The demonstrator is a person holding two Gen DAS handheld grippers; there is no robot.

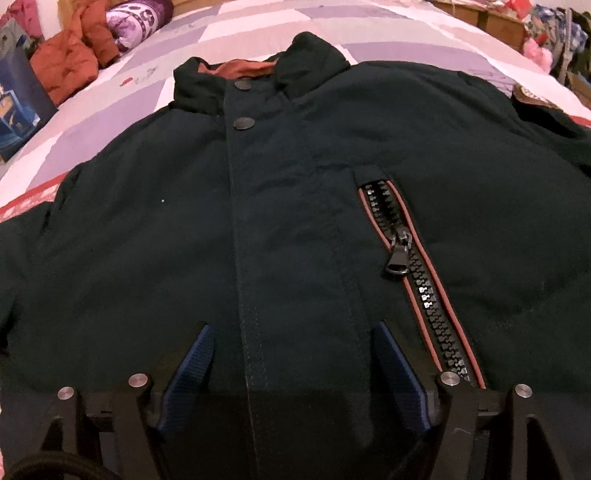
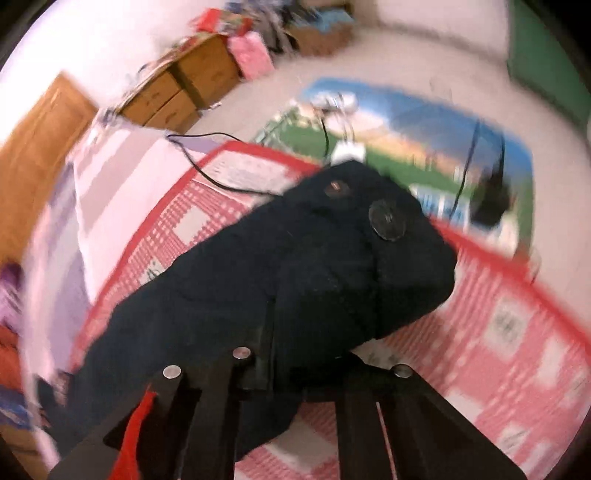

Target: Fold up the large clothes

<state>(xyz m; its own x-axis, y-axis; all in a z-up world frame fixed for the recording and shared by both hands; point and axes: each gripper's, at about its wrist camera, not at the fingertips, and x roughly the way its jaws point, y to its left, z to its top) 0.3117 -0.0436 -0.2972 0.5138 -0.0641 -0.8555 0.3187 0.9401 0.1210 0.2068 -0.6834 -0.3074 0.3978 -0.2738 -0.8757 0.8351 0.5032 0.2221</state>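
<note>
Left wrist: one jacket, left claw spread; right claw pinching its sleeve.

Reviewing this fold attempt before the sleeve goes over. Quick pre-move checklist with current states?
1. Right gripper shut on the sleeve: ok, dark fabric bunched at its fingers.
2. Left gripper open above the jacket front: ok, nothing pinched.
3. Jacket front lying flat on the bed: ok.
4. Pocket zipper closed: not ok, partly open.
5. Black cable clear of the sleeve: cannot tell, it runs up to the cuff.
6. Right view sharp: not ok, blurred.
</note>
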